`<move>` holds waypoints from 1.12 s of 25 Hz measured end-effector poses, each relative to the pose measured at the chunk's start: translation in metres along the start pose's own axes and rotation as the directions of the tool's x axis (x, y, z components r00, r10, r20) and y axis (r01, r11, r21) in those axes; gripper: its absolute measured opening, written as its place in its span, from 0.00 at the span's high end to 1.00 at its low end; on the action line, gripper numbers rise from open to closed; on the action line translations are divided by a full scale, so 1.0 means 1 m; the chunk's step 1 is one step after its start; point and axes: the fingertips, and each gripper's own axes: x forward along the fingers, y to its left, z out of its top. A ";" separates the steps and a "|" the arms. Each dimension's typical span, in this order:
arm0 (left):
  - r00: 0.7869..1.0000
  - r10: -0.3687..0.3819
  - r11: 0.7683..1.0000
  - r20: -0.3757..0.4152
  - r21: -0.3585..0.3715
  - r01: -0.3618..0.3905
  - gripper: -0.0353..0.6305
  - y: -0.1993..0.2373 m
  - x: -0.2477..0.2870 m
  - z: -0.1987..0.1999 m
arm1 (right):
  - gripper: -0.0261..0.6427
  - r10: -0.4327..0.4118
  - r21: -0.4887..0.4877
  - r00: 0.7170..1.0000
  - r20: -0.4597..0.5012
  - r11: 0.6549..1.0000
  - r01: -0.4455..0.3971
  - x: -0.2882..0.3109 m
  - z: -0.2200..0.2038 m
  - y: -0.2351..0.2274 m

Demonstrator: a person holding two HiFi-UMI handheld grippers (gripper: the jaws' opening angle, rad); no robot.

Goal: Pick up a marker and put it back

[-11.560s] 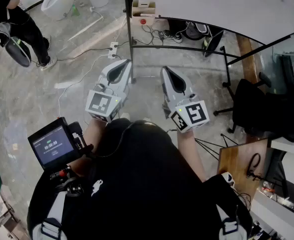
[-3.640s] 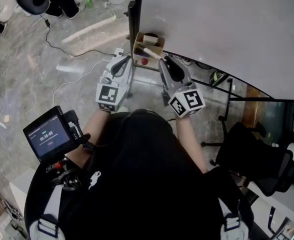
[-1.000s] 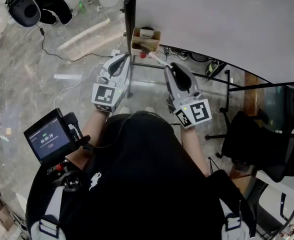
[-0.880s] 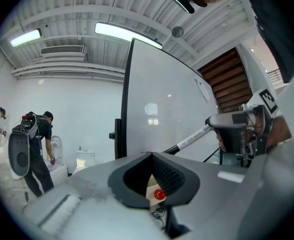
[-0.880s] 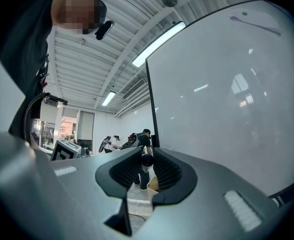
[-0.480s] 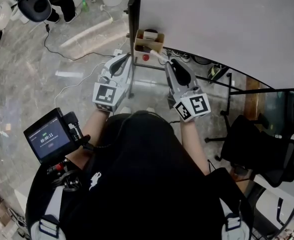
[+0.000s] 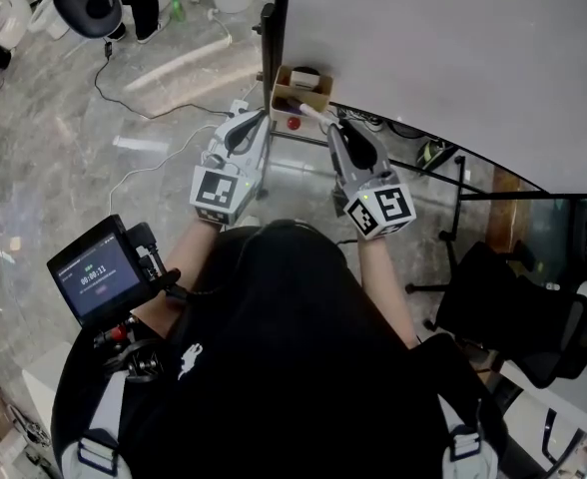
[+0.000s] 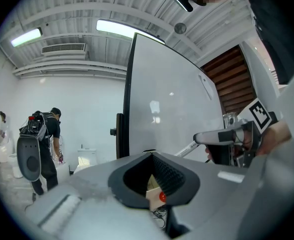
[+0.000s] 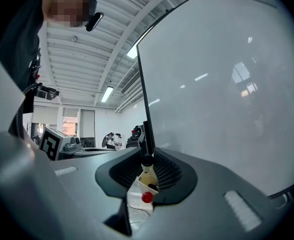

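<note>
Since a second ago, the right hand-held gripper (image 7: 335,130) has slid a bit lower and closer to the little cardboard box (image 7: 286,97) that hangs at the edge of the whiteboard (image 7: 453,58). Long before that, both hands were away from the board and held nothing.

Now the right hand-held gripper is pinched on the marker (image 7: 314,116). Its jaws hold the back part, and the rest of the white stick pokes out in front like a long nose. The marker lies in the same line as the gripper, and both point at the box. The far end of the marker is just beside the box's open top, right above the small red dot (image 7: 293,123) under the box. I cannot tell if it touches the rim yet.

The left hand-held gripper (image 7: 257,119) waits just to the left of the box. Its jaws are together and nothing is in them.

I think the marker is on its way back home. The right hand has it, so the right hand should finish. The box is straight ahead of the marker's tip and a tiny bit to the left, so a short push that way should drop it in.
</note>
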 end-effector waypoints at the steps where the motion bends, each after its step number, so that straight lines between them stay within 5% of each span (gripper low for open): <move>1: 1.000 0.001 1.000 -0.001 -0.001 -0.001 0.94 0.000 0.001 0.001 | 0.84 0.003 0.000 1.000 -0.003 1.000 -0.003 0.001 0.000 -0.001; 28: 0.996 0.088 0.996 -0.022 -0.005 -0.088 0.94 0.021 0.003 0.002 | 0.84 0.077 0.031 0.991 -0.113 0.997 -0.074 0.041 -0.037 -0.013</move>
